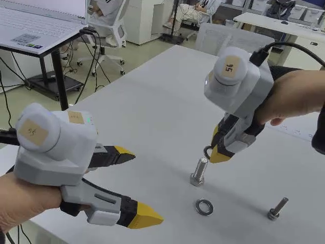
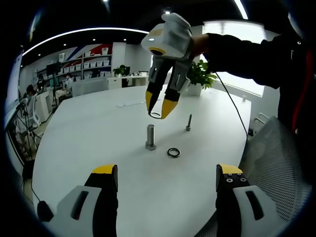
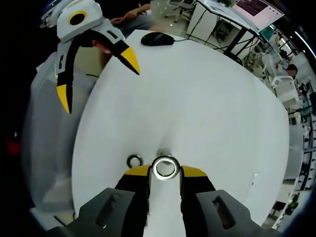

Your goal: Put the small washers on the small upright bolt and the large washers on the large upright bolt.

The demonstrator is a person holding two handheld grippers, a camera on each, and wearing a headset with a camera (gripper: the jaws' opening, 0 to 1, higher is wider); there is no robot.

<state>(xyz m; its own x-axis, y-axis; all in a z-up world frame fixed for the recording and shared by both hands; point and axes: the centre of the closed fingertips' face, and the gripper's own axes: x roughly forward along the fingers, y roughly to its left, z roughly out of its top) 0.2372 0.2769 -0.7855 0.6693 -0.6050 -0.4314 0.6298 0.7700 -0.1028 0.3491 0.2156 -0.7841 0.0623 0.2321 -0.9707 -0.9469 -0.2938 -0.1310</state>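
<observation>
The large bolt (image 1: 199, 171) (image 2: 150, 137) stands upright on the white table (image 1: 152, 101). My right gripper (image 1: 217, 155) (image 2: 159, 106) (image 3: 165, 171) hangs just above the bolt's top, shut on a large washer (image 1: 207, 151) (image 2: 155, 114) (image 3: 165, 168). Another washer (image 1: 204, 207) (image 2: 173, 152) (image 3: 134, 160) lies flat on the table near the bolt. The small bolt (image 1: 277, 209) (image 2: 188, 122) stands further right. My left gripper (image 1: 137, 183) (image 2: 168, 173) (image 3: 94, 69) is open and holds nothing, hovering at the near left edge of the table.
A black desk with a laptop (image 1: 40, 25) stands beyond the table's left edge, with office chairs (image 1: 109, 30) behind it. A dark computer mouse (image 3: 157, 38) lies on the table near my left gripper's side. A potted plant (image 2: 200, 76) sits past the far edge.
</observation>
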